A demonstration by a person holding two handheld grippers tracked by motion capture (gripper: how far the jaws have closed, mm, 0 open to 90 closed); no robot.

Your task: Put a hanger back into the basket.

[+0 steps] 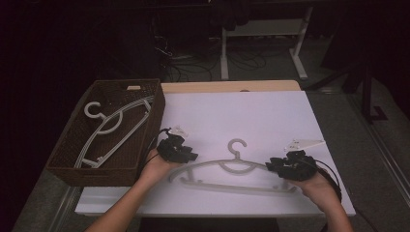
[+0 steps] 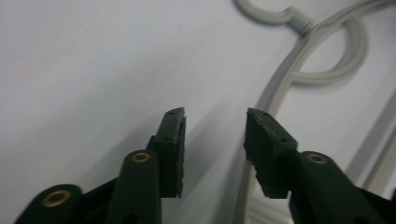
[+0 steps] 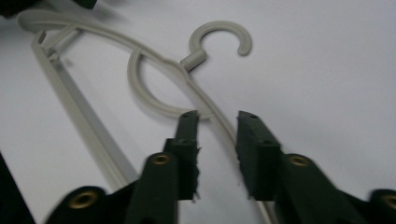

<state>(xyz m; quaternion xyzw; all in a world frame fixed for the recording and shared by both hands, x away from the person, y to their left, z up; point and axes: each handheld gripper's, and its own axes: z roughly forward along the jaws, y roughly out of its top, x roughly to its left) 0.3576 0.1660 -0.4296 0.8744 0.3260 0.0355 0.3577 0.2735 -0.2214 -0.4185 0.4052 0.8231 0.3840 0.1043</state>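
Hanger (image 1: pixel 232 169) flat on table (image 1: pixel 270 116), lower centre of high view. Left gripper (image 1: pixel 186 157) parted beside left shoulder, gripping nothing. Right gripper (image 3: pixel 217 140) astride right arm, not pinching. Close both squarely on arms, lift level, carry toward basket (image 1: pixel 72 169) at left.

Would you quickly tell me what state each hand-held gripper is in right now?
Left hand-held gripper: open, holding nothing.
Right hand-held gripper: open, astride the hanger arm, not clamping.
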